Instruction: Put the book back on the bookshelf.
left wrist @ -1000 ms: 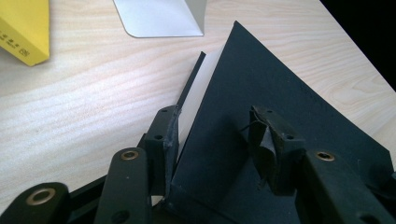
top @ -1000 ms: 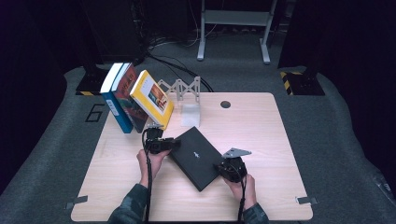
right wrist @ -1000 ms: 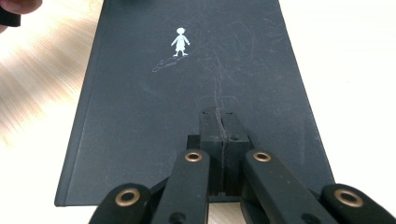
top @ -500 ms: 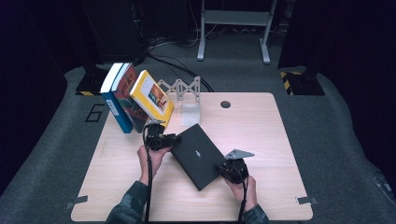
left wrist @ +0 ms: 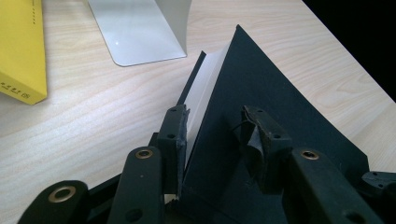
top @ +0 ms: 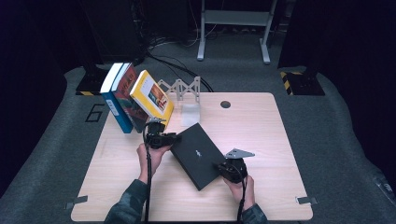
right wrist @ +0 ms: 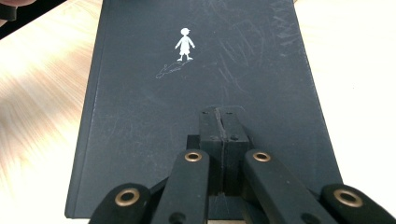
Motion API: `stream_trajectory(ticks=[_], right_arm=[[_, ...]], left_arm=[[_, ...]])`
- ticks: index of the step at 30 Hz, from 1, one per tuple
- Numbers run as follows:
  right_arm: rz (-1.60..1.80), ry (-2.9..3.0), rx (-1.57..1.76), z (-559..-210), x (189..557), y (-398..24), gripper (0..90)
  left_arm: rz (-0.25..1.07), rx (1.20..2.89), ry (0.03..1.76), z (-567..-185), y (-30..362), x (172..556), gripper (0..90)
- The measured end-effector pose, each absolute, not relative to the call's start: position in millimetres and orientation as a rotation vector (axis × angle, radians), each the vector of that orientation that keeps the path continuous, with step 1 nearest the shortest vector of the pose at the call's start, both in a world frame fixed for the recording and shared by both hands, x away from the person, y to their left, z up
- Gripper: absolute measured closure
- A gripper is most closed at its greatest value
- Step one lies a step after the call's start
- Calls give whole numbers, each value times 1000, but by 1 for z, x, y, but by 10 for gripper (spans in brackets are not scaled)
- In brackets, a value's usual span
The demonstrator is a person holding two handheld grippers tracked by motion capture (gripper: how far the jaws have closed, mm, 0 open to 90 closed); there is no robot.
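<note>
pale wood table on grey carpet, dark room.

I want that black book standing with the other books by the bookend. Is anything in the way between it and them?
Nothing visible blocks it. Bare table lies between the black book and the metal bookend, where the leaning books stand. The left gripper straddles the book's lifted cover; the right gripper rests shut on it.
</note>
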State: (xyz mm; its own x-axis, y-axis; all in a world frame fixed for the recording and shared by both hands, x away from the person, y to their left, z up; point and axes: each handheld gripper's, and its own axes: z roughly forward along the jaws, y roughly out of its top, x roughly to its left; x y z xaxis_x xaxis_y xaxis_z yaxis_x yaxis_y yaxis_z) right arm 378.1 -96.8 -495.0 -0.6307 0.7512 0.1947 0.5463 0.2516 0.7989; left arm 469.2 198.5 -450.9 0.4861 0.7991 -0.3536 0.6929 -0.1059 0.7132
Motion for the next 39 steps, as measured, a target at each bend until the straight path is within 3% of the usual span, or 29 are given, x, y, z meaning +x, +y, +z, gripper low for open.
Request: stream_trajectory(ticks=[39], right_arm=[[1431, 2235, 1222, -496, 394, -86, 900]], left_arm=[[358, 1839, 1131, -391, 184, 457, 661]])
